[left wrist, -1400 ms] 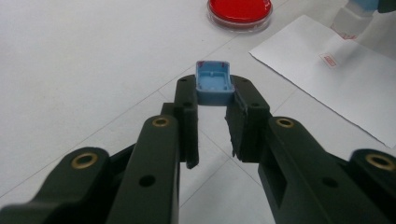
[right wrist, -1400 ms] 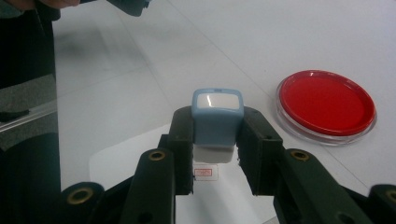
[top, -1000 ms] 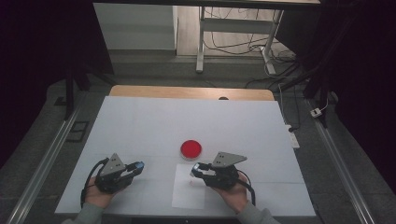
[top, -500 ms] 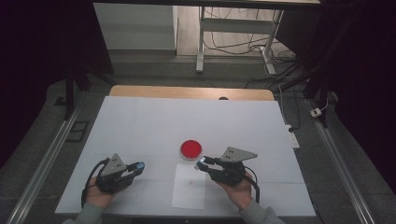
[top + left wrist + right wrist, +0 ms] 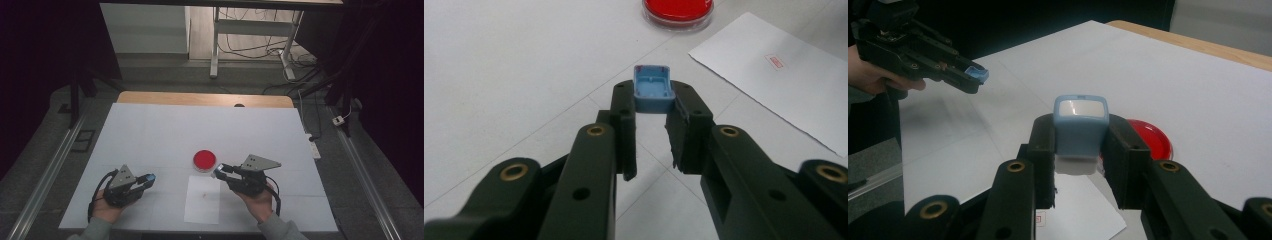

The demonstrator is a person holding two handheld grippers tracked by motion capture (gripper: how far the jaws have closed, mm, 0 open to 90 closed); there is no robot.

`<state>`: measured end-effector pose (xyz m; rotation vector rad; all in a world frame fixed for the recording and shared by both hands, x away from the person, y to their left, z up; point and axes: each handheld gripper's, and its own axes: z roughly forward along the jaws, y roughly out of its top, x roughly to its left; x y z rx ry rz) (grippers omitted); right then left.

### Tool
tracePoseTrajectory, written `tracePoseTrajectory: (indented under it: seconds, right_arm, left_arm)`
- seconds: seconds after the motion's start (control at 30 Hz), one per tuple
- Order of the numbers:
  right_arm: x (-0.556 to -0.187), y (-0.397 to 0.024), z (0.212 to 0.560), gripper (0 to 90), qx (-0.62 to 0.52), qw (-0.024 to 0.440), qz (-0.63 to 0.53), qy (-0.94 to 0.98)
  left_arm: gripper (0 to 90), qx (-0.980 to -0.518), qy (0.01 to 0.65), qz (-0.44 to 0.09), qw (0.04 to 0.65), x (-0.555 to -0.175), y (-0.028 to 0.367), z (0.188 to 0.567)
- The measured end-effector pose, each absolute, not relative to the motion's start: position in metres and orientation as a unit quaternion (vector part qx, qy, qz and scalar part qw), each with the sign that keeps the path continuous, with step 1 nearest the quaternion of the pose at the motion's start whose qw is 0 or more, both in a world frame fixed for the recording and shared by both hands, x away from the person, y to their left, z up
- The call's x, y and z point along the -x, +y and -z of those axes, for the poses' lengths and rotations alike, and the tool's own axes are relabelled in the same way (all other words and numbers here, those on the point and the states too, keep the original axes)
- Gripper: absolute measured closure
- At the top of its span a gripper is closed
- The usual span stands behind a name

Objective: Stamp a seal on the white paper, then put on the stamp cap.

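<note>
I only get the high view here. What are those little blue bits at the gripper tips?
Observer: The left gripper is shut on a blue cap, hollow side up.
Operator: And the right one?
Observer: The right gripper is shut on a blue block with a pale glossy end face.
Operator: That white sheet, is it blank?
Observer: No, the sheet bears a small red rectangular mark.

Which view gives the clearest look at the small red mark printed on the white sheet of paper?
The left gripper view: the small red mark reads as a rectangular outline on the white sheet of paper. In the high view it is a faint speck. In the right gripper view it is half hidden by the right tool at the bottom edge.
</note>
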<state>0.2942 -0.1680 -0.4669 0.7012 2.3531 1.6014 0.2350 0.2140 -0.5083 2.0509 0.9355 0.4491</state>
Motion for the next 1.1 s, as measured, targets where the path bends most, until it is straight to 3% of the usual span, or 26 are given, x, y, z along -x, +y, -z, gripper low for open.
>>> tracePoseTrajectory:
  seconds: [1.1]
  right_arm:
    - [-0.2950, -0.1683, 0.4664, 66.8, -0.239, 0.101, -0.545, 0.797]
  left_arm:
    - [74.0, -0.819, 0.360, -0.179, 0.410, -0.2374, 0.2057, 0.5071]
